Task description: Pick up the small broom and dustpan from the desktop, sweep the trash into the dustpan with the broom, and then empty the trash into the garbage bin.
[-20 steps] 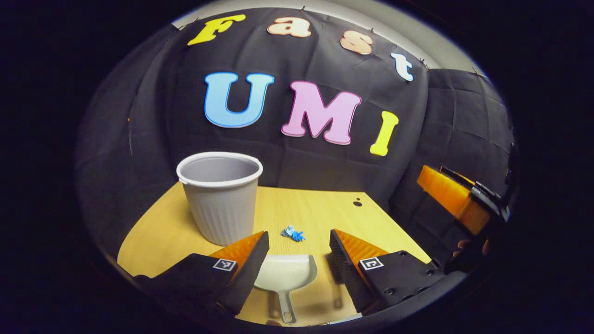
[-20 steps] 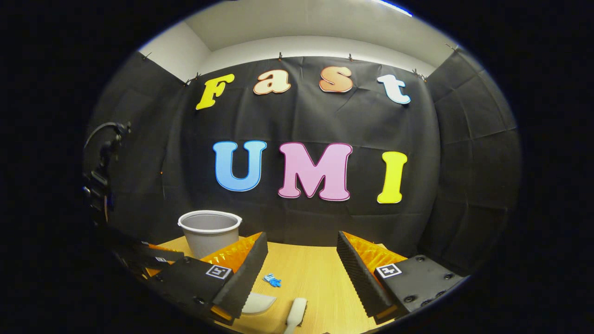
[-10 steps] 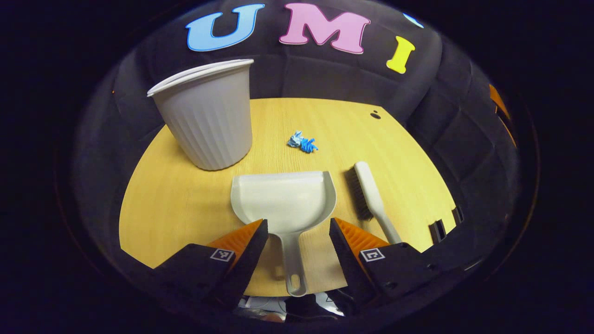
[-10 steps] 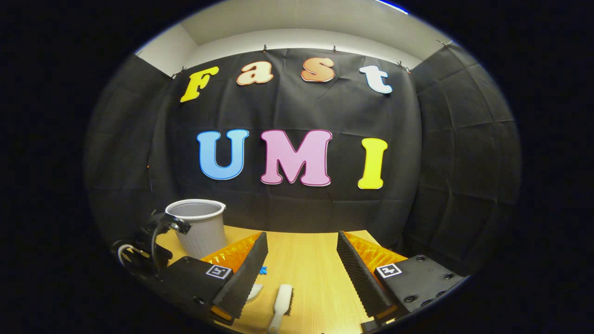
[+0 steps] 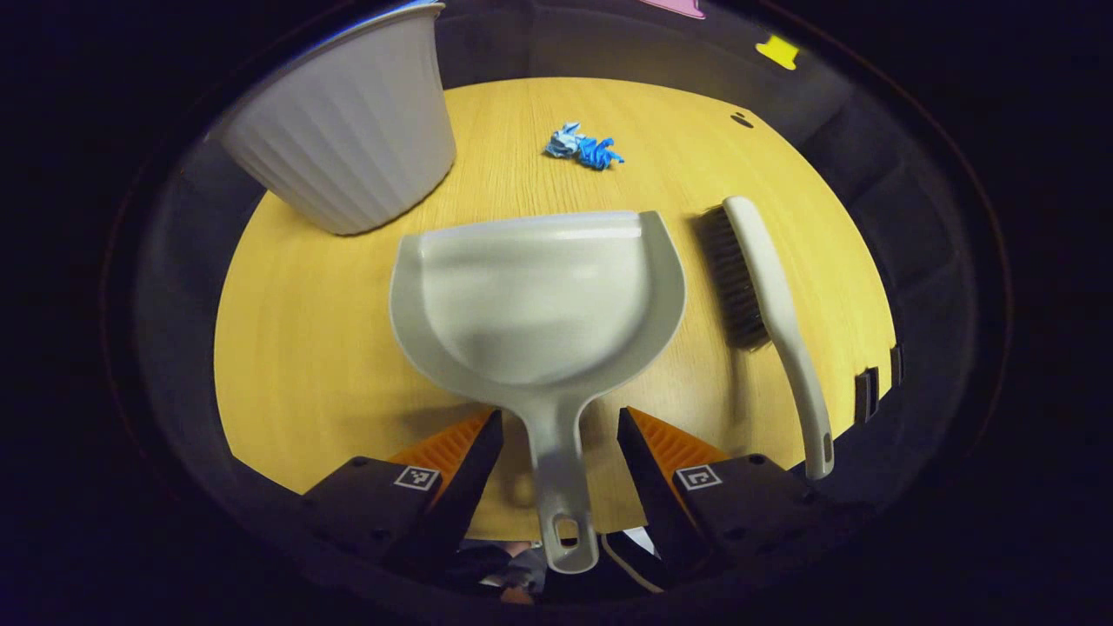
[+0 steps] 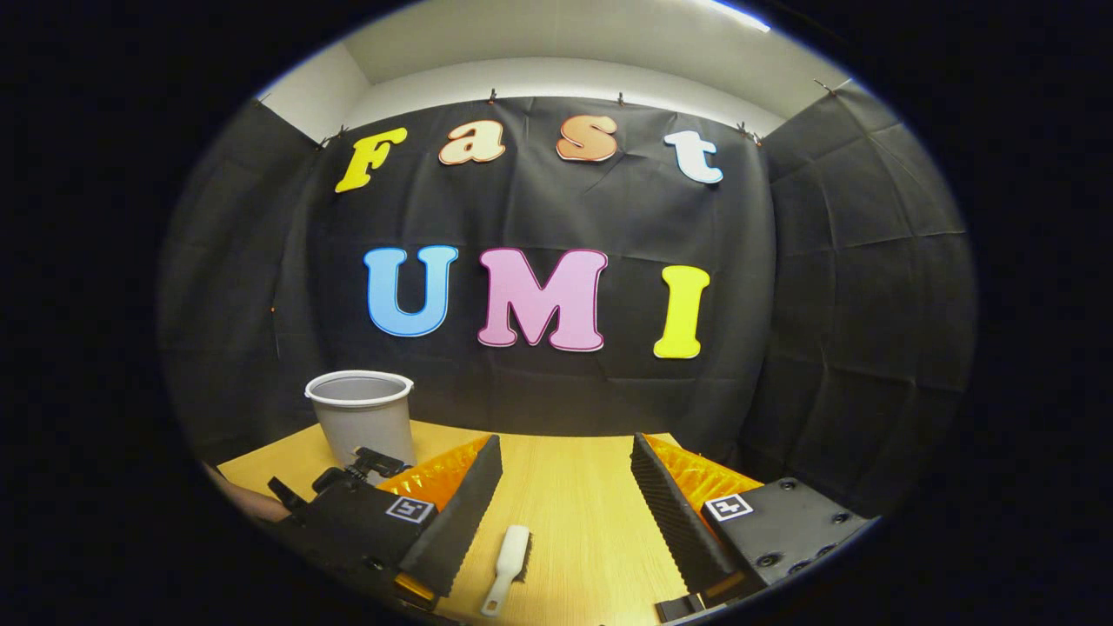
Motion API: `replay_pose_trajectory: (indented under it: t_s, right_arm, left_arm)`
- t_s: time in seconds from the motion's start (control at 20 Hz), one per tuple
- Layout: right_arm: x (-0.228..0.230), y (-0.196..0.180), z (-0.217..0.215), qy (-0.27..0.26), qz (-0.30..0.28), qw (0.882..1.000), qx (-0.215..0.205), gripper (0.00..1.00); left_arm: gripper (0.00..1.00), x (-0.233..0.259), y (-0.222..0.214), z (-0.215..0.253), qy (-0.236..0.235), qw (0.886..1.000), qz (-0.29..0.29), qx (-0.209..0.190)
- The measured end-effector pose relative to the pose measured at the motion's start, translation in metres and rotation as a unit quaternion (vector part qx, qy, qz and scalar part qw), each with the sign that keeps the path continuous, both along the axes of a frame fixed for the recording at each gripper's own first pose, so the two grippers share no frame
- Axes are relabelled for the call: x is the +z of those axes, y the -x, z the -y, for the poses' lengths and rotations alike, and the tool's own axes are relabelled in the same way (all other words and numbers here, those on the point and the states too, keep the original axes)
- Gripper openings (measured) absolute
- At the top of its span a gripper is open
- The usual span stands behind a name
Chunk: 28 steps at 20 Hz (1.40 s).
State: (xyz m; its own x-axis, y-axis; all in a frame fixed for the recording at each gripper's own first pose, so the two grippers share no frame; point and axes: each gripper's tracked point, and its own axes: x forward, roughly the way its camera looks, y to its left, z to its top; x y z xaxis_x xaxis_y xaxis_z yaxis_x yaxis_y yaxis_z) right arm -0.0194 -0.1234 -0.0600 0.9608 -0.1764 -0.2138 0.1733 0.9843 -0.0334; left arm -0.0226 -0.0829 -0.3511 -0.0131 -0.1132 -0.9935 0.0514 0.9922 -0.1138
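Observation:
A pale grey dustpan (image 5: pixel 537 296) lies flat on the wooden desk (image 5: pixel 296 348), its handle (image 5: pixel 556 469) pointing at me. My left gripper (image 5: pixel 556 435) is open, one finger on each side of that handle without touching it. Right of the pan lies the small broom (image 5: pixel 765 296), bristles toward the pan. A blue crumpled scrap of trash (image 5: pixel 581 146) sits beyond the pan. The grey ribbed garbage bin (image 5: pixel 343 130) stands at the far left. In the right gripper view, my right gripper (image 6: pixel 565 487) hangs open above the broom (image 6: pixel 507 556), with the bin (image 6: pixel 361 413) at the left.
The desk's near edge (image 5: pixel 487 530) runs just behind the dustpan handle. A small dark hole (image 5: pixel 742 120) marks the desk's far right corner. Part of the other gripper's body (image 6: pixel 348 474) shows low at the left in the right gripper view.
My left gripper has tilted down and closed in on the dustpan, so the handle now lies between its open fingers. The right gripper has shifted a little; the broom shows more fully.

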Motion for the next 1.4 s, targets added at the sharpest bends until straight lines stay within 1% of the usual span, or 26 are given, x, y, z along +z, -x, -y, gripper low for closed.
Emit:
replay_pose_trajectory:
  t_s: [0.1,0.15,0.25,0.3,0.35,0.4,0.45,0.5,0.6,0.7,0.75,0.8,0.85,0.9,0.95,1.0,1.05,1.1,1.15,1.2,1.25,1.3,1.4]
  right_arm:
    - [-0.007,0.003,0.002,-0.008,-0.013,1.000,-0.002,0.96]
    - [-0.011,0.002,0.000,-0.014,-0.021,1.000,0.000,0.97]
    - [-0.025,0.002,-0.008,-0.030,-0.048,0.998,0.010,0.97]
    - [-0.032,0.004,-0.012,-0.037,-0.060,0.997,0.015,0.97]
    - [-0.035,0.002,-0.015,-0.041,-0.067,0.997,0.019,0.97]
    - [-0.036,0.001,-0.018,-0.043,-0.072,0.996,0.023,0.97]
    - [-0.038,-0.002,-0.021,-0.046,-0.076,0.996,0.028,0.97]
    - [-0.044,-0.004,-0.026,-0.053,-0.085,0.994,0.033,0.97]
    - [-0.055,-0.008,-0.035,-0.069,-0.107,0.991,0.042,0.97]
    - [-0.075,-0.013,-0.040,-0.083,-0.142,0.985,0.045,0.97]
    - [-0.095,-0.013,-0.043,-0.089,-0.182,0.978,0.044,0.97]
    - [-0.117,-0.003,-0.047,-0.097,-0.241,0.965,0.045,0.97]
    - [-0.142,0.008,-0.051,-0.107,-0.304,0.946,0.048,0.97]
    - [-0.167,0.018,-0.058,-0.121,-0.371,0.919,0.054,0.85]
    - [-0.184,0.027,-0.066,-0.133,-0.409,0.901,0.054,0.87]
    - [-0.206,0.026,-0.069,-0.146,-0.439,0.885,0.053,0.89]
    - [-0.215,0.033,-0.073,-0.160,-0.460,0.872,0.053,0.89]
    - [-0.226,0.032,-0.072,-0.169,-0.473,0.863,0.050,0.99]
    - [-0.236,0.031,-0.067,-0.165,-0.483,0.859,0.044,0.99]
    - [-0.249,0.030,-0.061,-0.148,-0.496,0.855,0.034,0.99]
    - [-0.262,0.031,-0.056,-0.135,-0.511,0.849,0.027,0.99]
    - [-0.275,0.034,-0.058,-0.130,-0.528,0.839,0.026,0.99]
    - [-0.295,0.034,-0.058,-0.125,-0.548,0.827,0.021,0.99]
  left_arm:
    - [0.81,-0.008,-0.008,-0.001,-0.005,1.000,-0.012,0.011]
    - [0.73,-0.013,-0.008,0.000,-0.004,1.000,-0.022,0.022]
    - [0.52,-0.016,-0.007,0.008,0.016,0.998,-0.043,0.038]
    - [0.53,-0.009,-0.008,0.008,0.018,0.998,-0.040,0.037]
    - [0.46,-0.015,-0.009,0.009,0.023,0.998,-0.042,0.030]
    - [0.45,-0.014,-0.011,0.008,0.024,0.999,-0.036,0.018]
    - [0.42,-0.018,-0.011,0.008,0.025,0.999,-0.036,0.016]
    - [0.31,-0.019,-0.011,0.009,0.034,0.999,-0.037,0.022]
    - [0.31,-0.015,-0.010,0.008,0.041,0.998,-0.035,0.024]
    - [0.30,-0.014,-0.009,0.006,0.042,0.998,-0.033,0.026]
    - [0.31,-0.014,-0.008,0.006,0.043,0.998,-0.034,0.028]
    - [0.30,-0.015,-0.008,0.006,0.046,0.998,-0.031,0.027]
    - [0.31,-0.014,-0.007,0.004,0.050,0.998,-0.029,0.025]
    - [0.31,-0.015,-0.006,0.003,0.054,0.998,-0.026,0.022]
    - [0.31,-0.015,-0.004,0.002,0.059,0.998,-0.023,0.019]
    - [0.31,-0.014,-0.003,0.001,0.064,0.998,-0.019,0.016]
    - [0.31,-0.015,-0.002,-0.001,0.069,0.997,-0.015,0.013]
    - [0.30,-0.015,-0.001,-0.002,0.074,0.997,-0.011,0.009]
    - [0.30,-0.015,0.000,-0.002,0.079,0.997,-0.008,0.006]
    - [0.30,-0.015,0.000,-0.002,0.084,0.996,-0.007,0.005]
    - [0.30,-0.015,0.001,-0.003,0.087,0.996,-0.006,0.005]
    - [0.30,-0.015,0.001,-0.003,0.089,0.996,-0.004,0.005]
    - [0.31,-0.016,0.000,-0.003,0.093,0.996,-0.001,0.005]
